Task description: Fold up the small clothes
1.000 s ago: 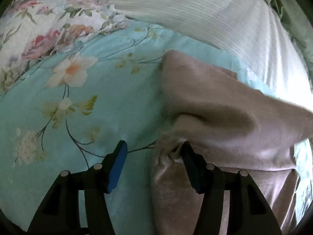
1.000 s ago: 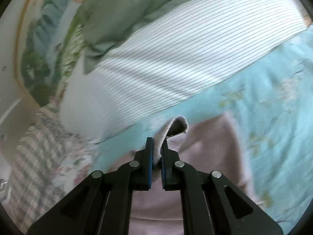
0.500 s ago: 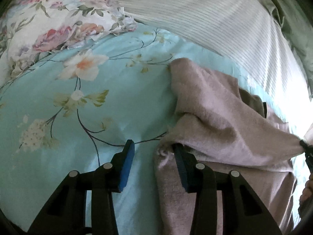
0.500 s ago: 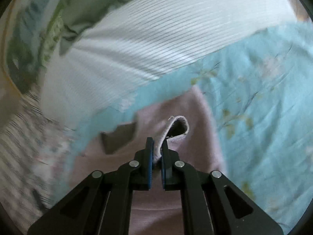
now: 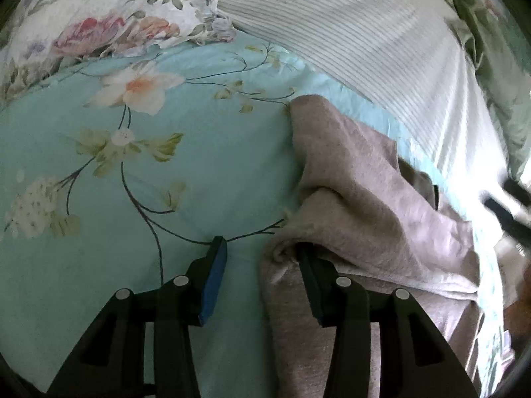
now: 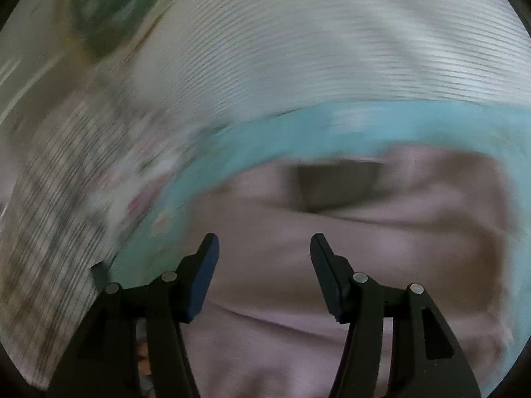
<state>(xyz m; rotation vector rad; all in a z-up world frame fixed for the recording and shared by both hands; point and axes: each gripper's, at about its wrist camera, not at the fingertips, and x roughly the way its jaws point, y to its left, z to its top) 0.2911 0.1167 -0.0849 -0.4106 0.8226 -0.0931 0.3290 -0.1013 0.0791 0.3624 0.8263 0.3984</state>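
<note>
A small beige-pink garment (image 5: 358, 199) lies on the turquoise floral bedsheet (image 5: 132, 172), its upper part folded over the lower part. My left gripper (image 5: 262, 248) is open at the garment's left edge; its right finger (image 5: 308, 275) sits under the folded layer, its left finger (image 5: 215, 265) on the sheet. In the blurred right wrist view the garment (image 6: 332, 265) fills the lower middle, with a dark patch (image 6: 332, 182) near its top. My right gripper (image 6: 264, 242) is open and empty just above it. The right gripper also shows blurred at the right edge of the left wrist view.
A white striped cloth (image 5: 365, 49) lies behind the garment, a floral pillow (image 5: 99, 16) at the far left, and green fabric (image 5: 491, 49) at the far right. A checked cloth (image 6: 49, 232) lies left in the right wrist view.
My right gripper has opened and let go of the garment's edge it was pinching; the carried flap now lies folded on the garment. The left gripper has stayed open at the left edge.
</note>
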